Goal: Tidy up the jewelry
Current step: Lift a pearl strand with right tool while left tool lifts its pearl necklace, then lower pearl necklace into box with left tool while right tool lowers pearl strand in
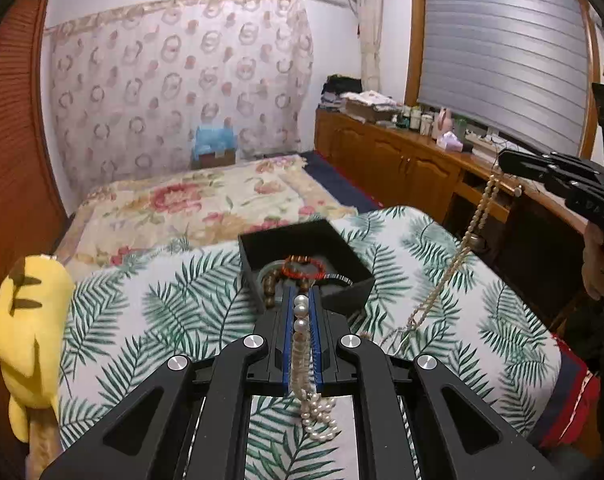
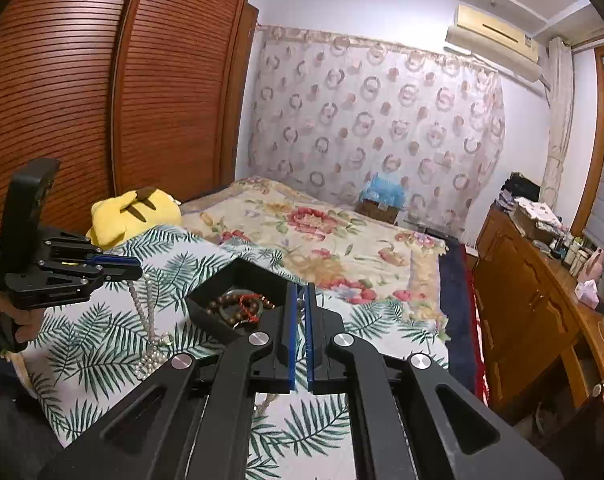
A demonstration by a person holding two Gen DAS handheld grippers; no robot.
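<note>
Left wrist view: the left tool (image 1: 302, 312) is clamped on the pearl necklace (image 1: 453, 276), whose strand runs rightward and up to the right tool (image 1: 501, 164), likely stretched between both to untangle it. The black box (image 1: 341, 252) sits just beyond.

Right wrist view: the right tool (image 2: 300, 300) is narrow, apparently pinching the strand; pearls (image 2: 150, 320) hang near-vertical from the left tool (image 2: 136, 270) onto the leaf-print bed cover (image 2: 102, 360).

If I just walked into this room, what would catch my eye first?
Probably the pearl necklace, pinched between the left gripper and strung across to the right gripper, sagging over the leaf-print cover. Just beyond sits an open black box holding a red bracelet and brown beads. At the left edge of the bed lies a bright yellow plush toy.
</note>
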